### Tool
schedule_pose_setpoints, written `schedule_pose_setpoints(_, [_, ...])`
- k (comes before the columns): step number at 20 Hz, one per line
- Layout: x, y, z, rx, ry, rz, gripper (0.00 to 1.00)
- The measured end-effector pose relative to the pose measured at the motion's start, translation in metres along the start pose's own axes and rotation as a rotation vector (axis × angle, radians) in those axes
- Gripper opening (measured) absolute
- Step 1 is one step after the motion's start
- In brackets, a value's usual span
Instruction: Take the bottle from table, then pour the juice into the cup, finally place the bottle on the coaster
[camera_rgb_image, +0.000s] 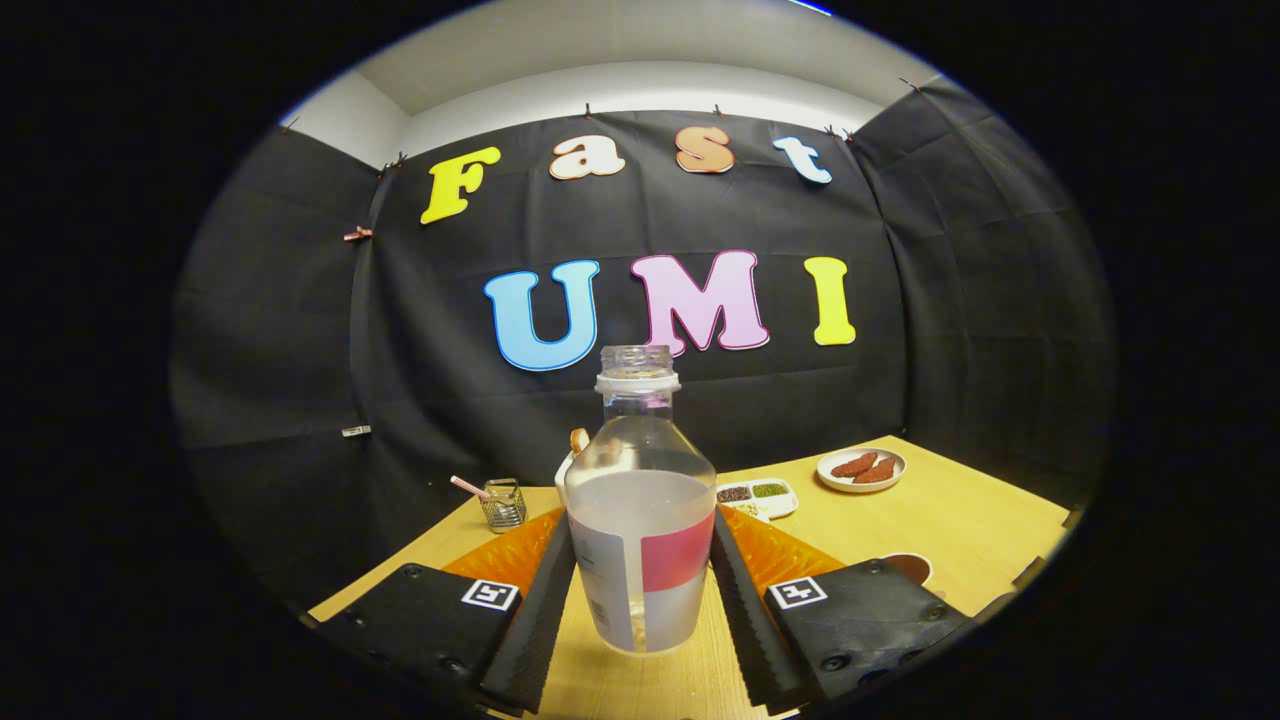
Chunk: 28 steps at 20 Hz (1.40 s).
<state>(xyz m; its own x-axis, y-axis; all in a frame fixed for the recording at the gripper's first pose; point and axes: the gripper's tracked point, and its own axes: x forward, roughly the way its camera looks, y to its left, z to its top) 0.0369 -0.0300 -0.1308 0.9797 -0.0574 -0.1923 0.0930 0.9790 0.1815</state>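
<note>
Beyond the left finger a small ribbed glass jar (503, 505) with a straw sits near the wooden desk (960, 520) edge. The hand-held gripper (640, 590) pinches the clear, uncapped bottle (640, 530), both ridged pads against its sides. Beyond right: a divided tray (765, 495), a plate (861, 469), open desk around them

Dim booth lit from above; the desk (960, 520) glows warm, focus sharp, with strong fisheye bending at edges.

Staged demo booth, black cloth walls (300, 330), wooden table (960, 520), plate of snacks (861, 469)
</note>
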Motion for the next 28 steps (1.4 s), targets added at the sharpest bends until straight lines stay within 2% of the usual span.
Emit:
schedule_pose_setpoints(3, [0.003, -0.010, -0.008, 0.047, 0.050, -0.004, 0.75])
schedule_pose_setpoints(5, [0.003, -0.013, -0.009, 0.127, 0.066, 0.004, 0.75])
schedule_pose_setpoints(8, [0.003, -0.021, -0.006, 0.311, 0.056, 0.021, 0.75])
schedule_pose_setpoints(13, [0.005, -0.053, -0.024, 0.647, 0.089, -0.031, 0.75])
schedule_pose_setpoints(17, [0.004, -0.075, -0.040, 0.847, 0.096, -0.070, 0.75])
schedule_pose_setpoints(20, [0.005, -0.086, -0.057, 0.945, 0.122, -0.090, 0.75])
schedule_pose_setpoints(24, [0.005, -0.090, -0.080, 1.013, 0.178, -0.109, 0.75])
schedule_pose_setpoints(28, [0.008, -0.100, -0.084, 1.114, 0.171, -0.121, 0.75])
